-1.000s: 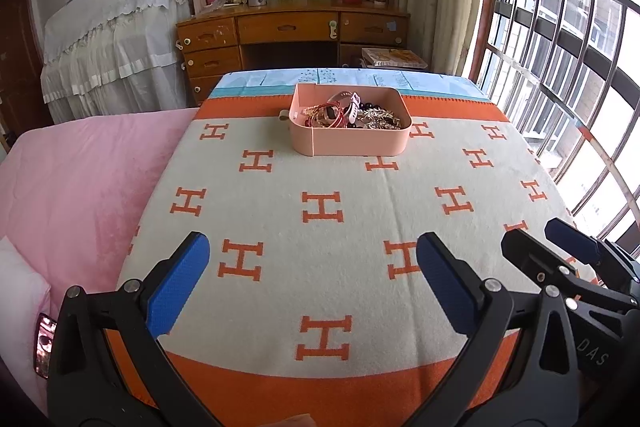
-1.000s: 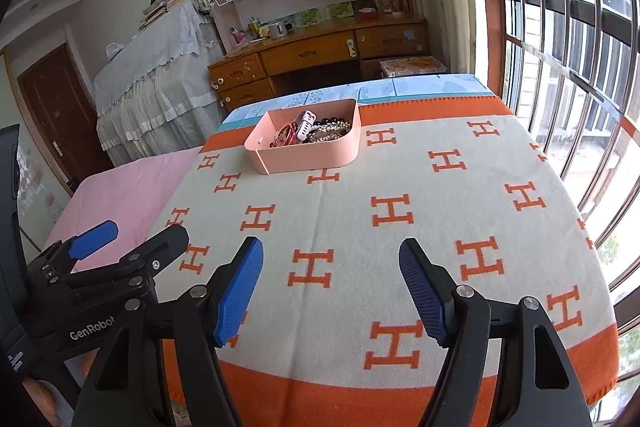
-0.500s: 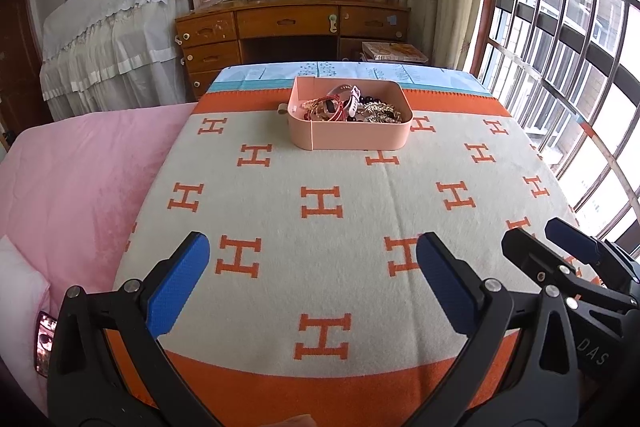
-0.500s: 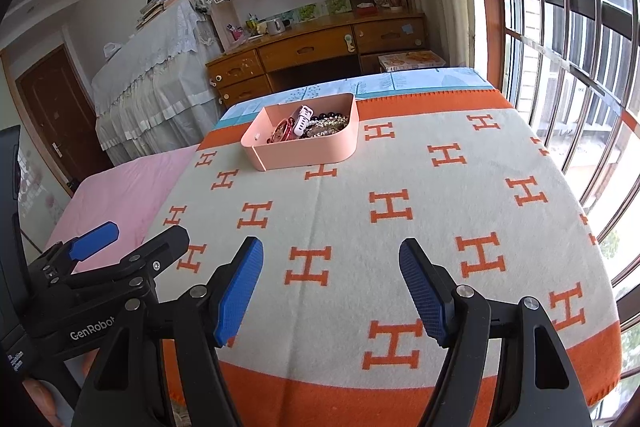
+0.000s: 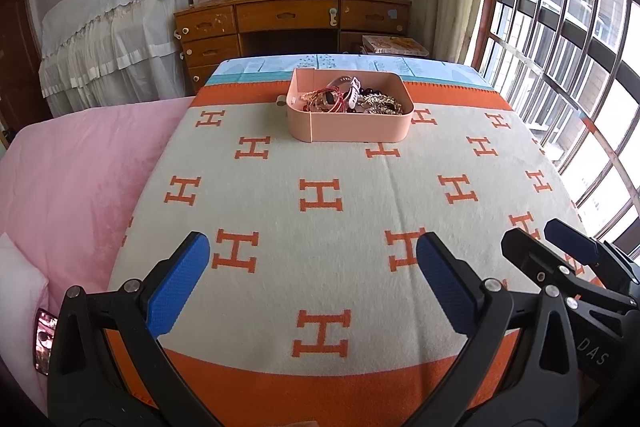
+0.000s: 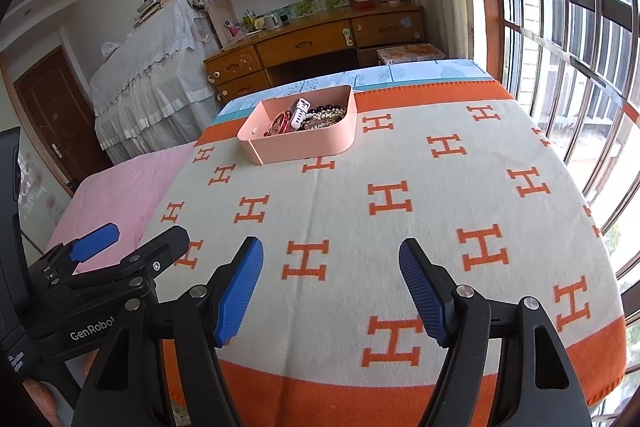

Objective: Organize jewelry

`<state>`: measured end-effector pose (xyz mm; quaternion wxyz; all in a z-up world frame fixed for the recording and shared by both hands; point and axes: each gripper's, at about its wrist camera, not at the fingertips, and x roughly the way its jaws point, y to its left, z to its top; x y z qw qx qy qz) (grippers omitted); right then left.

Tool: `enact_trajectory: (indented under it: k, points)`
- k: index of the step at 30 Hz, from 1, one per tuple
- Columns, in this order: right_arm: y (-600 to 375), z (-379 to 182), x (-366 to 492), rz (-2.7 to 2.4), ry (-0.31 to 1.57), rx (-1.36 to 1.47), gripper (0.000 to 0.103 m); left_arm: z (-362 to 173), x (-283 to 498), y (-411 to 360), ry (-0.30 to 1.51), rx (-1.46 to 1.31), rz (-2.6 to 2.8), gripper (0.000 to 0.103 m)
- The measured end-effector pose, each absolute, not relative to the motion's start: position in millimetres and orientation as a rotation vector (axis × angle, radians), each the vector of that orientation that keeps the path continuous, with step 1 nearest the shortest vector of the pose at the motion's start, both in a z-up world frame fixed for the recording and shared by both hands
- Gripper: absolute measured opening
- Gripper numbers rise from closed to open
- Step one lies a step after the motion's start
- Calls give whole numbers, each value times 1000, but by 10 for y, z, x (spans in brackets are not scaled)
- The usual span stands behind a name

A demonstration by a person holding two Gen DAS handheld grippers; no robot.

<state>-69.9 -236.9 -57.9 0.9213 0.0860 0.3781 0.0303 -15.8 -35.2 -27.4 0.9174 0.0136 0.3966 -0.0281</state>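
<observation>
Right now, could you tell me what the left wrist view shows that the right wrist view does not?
Only the left wrist view shows a phone at the pink bedding's edge and a small ring-like piece outside the box's left wall. Only the right wrist view shows the brown door. Both show the pink box of tangled jewelry on the far part of the H-patterned blanket, the white watch inside it, and the left gripper and right gripper, open and empty.

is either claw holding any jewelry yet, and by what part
Nothing is held. The left claw and right claw are both open over the blanket; the jewelry sits in the pink tray.
</observation>
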Motion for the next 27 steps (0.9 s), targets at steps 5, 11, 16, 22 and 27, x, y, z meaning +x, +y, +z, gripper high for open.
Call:
enact_trajectory:
  k: [5, 11, 16, 22, 27]
  points:
    - [-2372, -576, -697, 61, 775, 176, 72, -291, -160, -346, 816, 27, -60, 102]
    - [-2377, -575, -695, 62, 777, 177, 72, -307, -162, -369, 813, 36, -65, 99]
    - [-2376, -579, -695, 62, 777, 177, 72, -310, -165, -372, 814, 34, -64, 99]
    - [-2380, -568, -695, 62, 778, 179, 72, -302, -161, -371, 814, 36, -63, 99]
    - [-2383, -588, -695, 62, 779, 180, 72, -343, -185, -371, 819, 35, -63, 99]
